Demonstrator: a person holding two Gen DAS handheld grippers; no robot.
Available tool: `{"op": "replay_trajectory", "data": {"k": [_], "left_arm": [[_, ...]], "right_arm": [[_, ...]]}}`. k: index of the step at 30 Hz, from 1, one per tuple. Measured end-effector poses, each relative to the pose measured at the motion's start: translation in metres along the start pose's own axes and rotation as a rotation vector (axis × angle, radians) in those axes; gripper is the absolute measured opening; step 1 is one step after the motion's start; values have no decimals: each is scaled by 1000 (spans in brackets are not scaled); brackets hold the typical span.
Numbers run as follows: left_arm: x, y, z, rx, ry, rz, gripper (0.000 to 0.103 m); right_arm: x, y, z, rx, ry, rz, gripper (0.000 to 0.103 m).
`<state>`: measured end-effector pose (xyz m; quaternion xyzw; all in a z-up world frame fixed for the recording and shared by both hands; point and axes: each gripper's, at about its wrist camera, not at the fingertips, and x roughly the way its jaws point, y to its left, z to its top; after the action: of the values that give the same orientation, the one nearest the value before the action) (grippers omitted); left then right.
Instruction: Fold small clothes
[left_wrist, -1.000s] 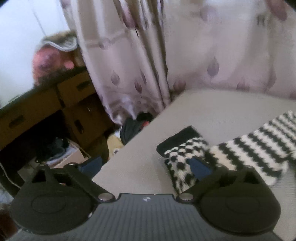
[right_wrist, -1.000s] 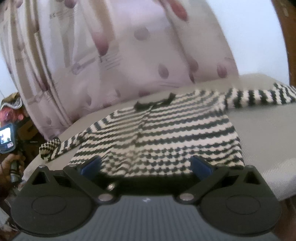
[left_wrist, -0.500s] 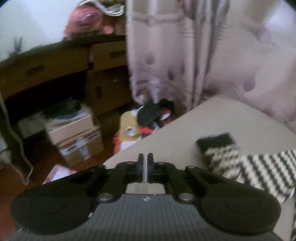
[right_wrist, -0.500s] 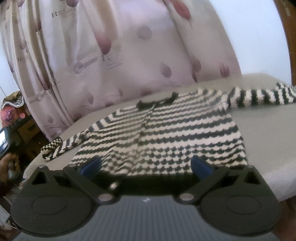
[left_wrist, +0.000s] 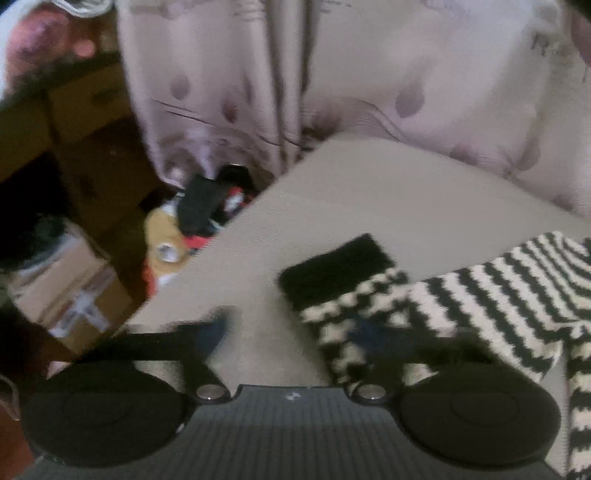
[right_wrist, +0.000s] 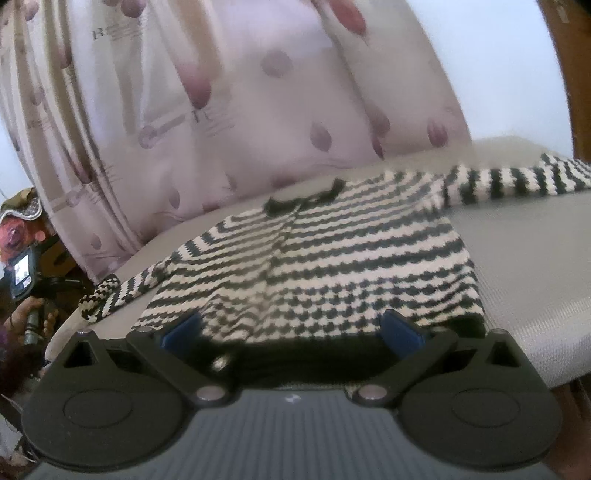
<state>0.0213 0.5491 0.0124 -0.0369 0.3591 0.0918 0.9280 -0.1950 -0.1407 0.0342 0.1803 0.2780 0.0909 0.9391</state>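
Observation:
A small black-and-white striped knit sweater (right_wrist: 314, 258) lies flat on a beige-grey padded surface (right_wrist: 524, 266), both sleeves spread out. In the left wrist view its left sleeve (left_wrist: 498, 295) ends in a black cuff (left_wrist: 332, 269). My left gripper (left_wrist: 291, 332) is open just in front of that cuff, its right finger over the checkered sleeve end. My right gripper (right_wrist: 291, 328) is open and empty at the sweater's black bottom hem (right_wrist: 314, 354).
A pale patterned curtain (right_wrist: 240, 110) hangs behind the surface. To the left, off its edge, are a wooden desk (left_wrist: 74, 110), cardboard boxes (left_wrist: 70, 295) and clutter on the floor (left_wrist: 192, 221). A hand holding the other gripper shows at far left (right_wrist: 29, 317).
My left gripper was open, shut half a second ago while swinging left, and is open again back at the sleeve cuff. The right gripper has barely moved.

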Motion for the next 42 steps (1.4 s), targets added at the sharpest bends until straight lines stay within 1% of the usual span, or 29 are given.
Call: {"op": "replay_trajectory", "data": {"k": [1, 2, 4, 6, 8, 10, 12, 14, 16, 19, 21, 22, 23, 24, 25, 26, 28, 29, 30, 32, 34, 35, 36, 37, 38, 39, 40, 41, 42], "left_arm": [[-5, 3, -4, -31, 5, 2, 9], [-16, 14, -10, -92, -13, 23, 4], [-54, 31, -35, -222, -89, 98, 4], [-85, 37, -61, -273, -126, 154, 3], [-107, 41, -89, -264, -120, 184, 0], [-112, 40, -104, -246, -66, 134, 0], [-111, 38, -109, -229, -13, 60, 18], [-105, 33, -99, -212, 1, 16, 81], [-100, 27, -86, -167, -35, -15, 100], [-72, 11, -54, -93, -6, -46, 100], [-47, -2, -40, -83, 31, -28, 97], [-36, -9, -31, -83, 52, -41, 91], [-32, -11, -32, -79, 65, -63, 65], [-30, -14, -34, -82, 67, -64, 44], [-32, -15, -37, -106, 62, -50, 10], [-33, -9, -31, -166, 30, -7, 10], [-58, -5, -36, -275, -75, 87, 9], [-82, -2, -49, -311, -139, 147, 9], [-96, 1, -60, -323, -164, 173, 9], [-116, 1, -83, -325, -156, 198, 9], [-122, -2, -107, -353, -101, 217, 10], [-119, -3, -118, -370, -53, 213, 10], [-117, -4, -129, -355, -9, 212, 14], [-117, -4, -137, -340, 11, 224, 23], [-123, -6, -148, -333, 10, 242, 36], [-129, -11, -151, -343, -7, 257, 44], [-139, -14, -155, -358, -29, 265, 61], [-153, -23, -160, -369, -66, 243, 69], [-157, -39, -154, -360, -90, 214, 70]], "right_arm": [[0, -1, 0, 1, 1, -2, 103], [0, -1, 1, -1, 1, -5, 103], [-3, 0, 3, -12, -14, -3, 103], [-4, -2, 4, -8, -29, 5, 103], [-2, -5, 4, 10, -22, 13, 103], [2, -9, 2, 30, -13, 14, 103], [7, -11, 0, 51, 5, 28, 103], [10, -7, -1, 38, 17, 32, 103], [6, -2, -1, 3, 9, 32, 103], [0, 2, -2, -22, -9, 20, 103], [0, -1, -2, -6, -1, 11, 103], [1, -3, -3, 4, 5, 6, 103], [2, -4, -3, 12, 10, 0, 103], [2, -5, -2, 15, 13, -4, 103], [2, -5, -2, 12, 12, -6, 103], [2, -4, -1, 5, 8, -8, 103], [0, -1, 2, -14, -1, -6, 103], [0, 0, 3, -22, -9, -5, 103], [-1, -1, 3, -23, -15, -4, 103], [1, -4, 2, -7, -14, 6, 103], [5, -8, -1, 16, -1, 11, 103], [7, -10, -3, 28, 7, 13, 103], [8, -11, -4, 37, 11, 16, 103], [8, -13, -5, 45, 12, 22, 103], [8, -14, -6, 52, 11, 28, 103], [6, -15, -7, 53, 9, 29, 103], [3, -16, -7, 51, 4, 25, 103], [-2, -18, -7, 46, -7, 15, 103], [-7, -21, -7, 45, -18, 2, 103]]}}
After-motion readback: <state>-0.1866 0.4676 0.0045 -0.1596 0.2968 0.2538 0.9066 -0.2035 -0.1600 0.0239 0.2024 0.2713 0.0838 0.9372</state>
